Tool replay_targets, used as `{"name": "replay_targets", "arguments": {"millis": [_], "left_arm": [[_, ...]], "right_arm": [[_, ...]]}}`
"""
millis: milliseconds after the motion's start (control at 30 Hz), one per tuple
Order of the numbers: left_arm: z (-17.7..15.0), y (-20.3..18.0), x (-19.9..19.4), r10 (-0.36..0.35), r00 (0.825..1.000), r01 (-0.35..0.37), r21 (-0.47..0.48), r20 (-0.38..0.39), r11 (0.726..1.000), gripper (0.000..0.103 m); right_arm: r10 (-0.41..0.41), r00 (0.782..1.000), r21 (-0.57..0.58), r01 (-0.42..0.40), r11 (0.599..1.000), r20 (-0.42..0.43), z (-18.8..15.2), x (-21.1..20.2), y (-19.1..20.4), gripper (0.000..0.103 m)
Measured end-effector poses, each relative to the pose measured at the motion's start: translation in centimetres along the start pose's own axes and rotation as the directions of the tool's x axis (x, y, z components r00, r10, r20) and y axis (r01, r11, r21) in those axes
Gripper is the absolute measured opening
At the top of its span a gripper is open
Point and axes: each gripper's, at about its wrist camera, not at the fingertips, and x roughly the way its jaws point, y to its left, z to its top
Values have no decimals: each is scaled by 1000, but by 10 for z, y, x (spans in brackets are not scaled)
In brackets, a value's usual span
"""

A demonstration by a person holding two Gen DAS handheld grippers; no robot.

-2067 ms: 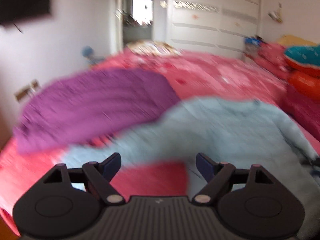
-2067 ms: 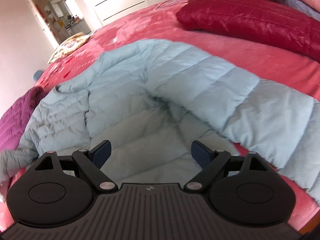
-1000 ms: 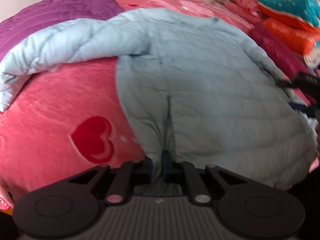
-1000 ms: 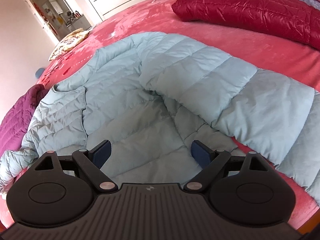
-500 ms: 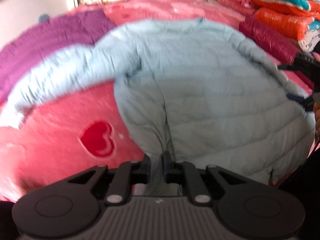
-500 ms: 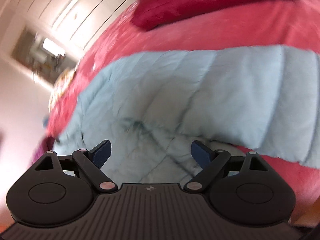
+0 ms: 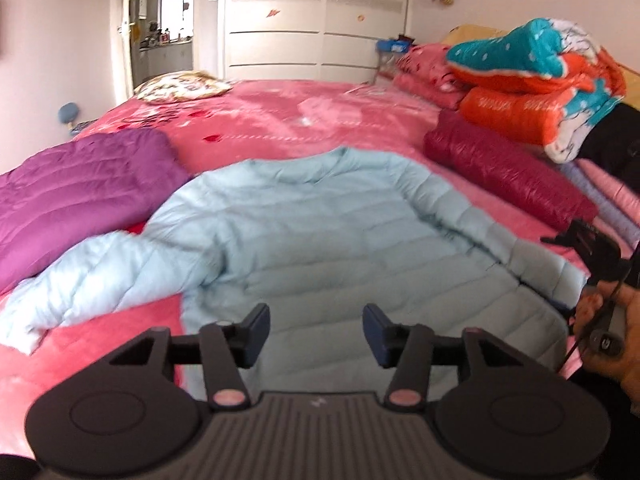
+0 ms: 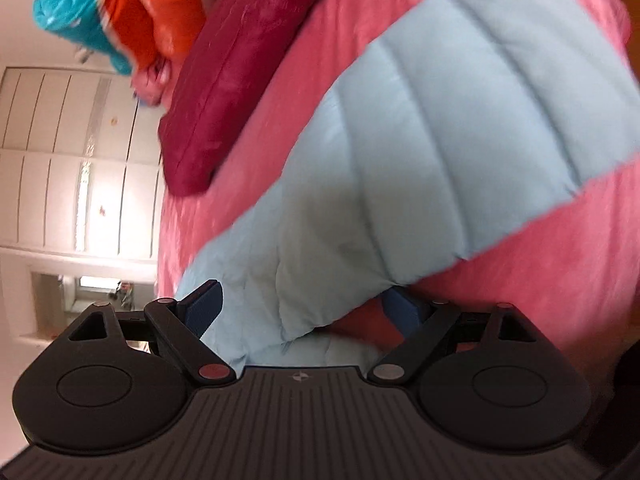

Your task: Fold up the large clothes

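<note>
The bed (image 7: 360, 120), covered in a pink spread, fills most of both views. On it the light blue padded jacket (image 7: 340, 240) lies flat and open near the front edge, its collar toward the wardrobe (image 7: 320, 20). Both sleeves still stretch outward: one runs to the left over the pink spread beside the purple jacket (image 7: 72, 200), the other runs to the right toward the dark red jacket (image 7: 508, 176). So the jacket looks spread and smoothed, but no fold is made yet, as far as the views show. Both sleeves and the body remain to be folded, and the purple and dark red jackets lie unfolded too. A pile of orange and teal bedding (image 7: 528, 80) sits at the far right.

The left gripper (image 7: 316, 330) hangs over the jacket's lower hem. Its jaws have just been opening and now stand apart with nothing pinched between them; the fabric lies below them.

The right gripper (image 8: 306, 306) is rolled onto its side at the right sleeve (image 8: 460, 140). Its jaws are spread wide with the sleeve's padded edge between them, one finger above the cloth and one under it. The pads do not seem to press on it yet. My judgement is that folding this sleeve inward comes next.
</note>
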Motion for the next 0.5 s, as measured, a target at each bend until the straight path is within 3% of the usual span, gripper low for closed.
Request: {"name": "replay_targets", "arguments": {"millis": [67, 233, 500], "left_arm": [[2, -2, 10, -21, 1000, 21, 0, 8, 1000, 60], [8, -10, 41, -51, 999, 51, 6, 17, 999, 64], [10, 5, 89, -32, 999, 32, -2, 30, 999, 66]], "right_arm": [[-10, 999, 0, 10, 1000, 32, 5, -2, -2, 103], [-13, 995, 48, 9, 999, 100, 6, 7, -4, 103], [-53, 975, -3, 55, 999, 214, 16, 16, 2, 103]]}}
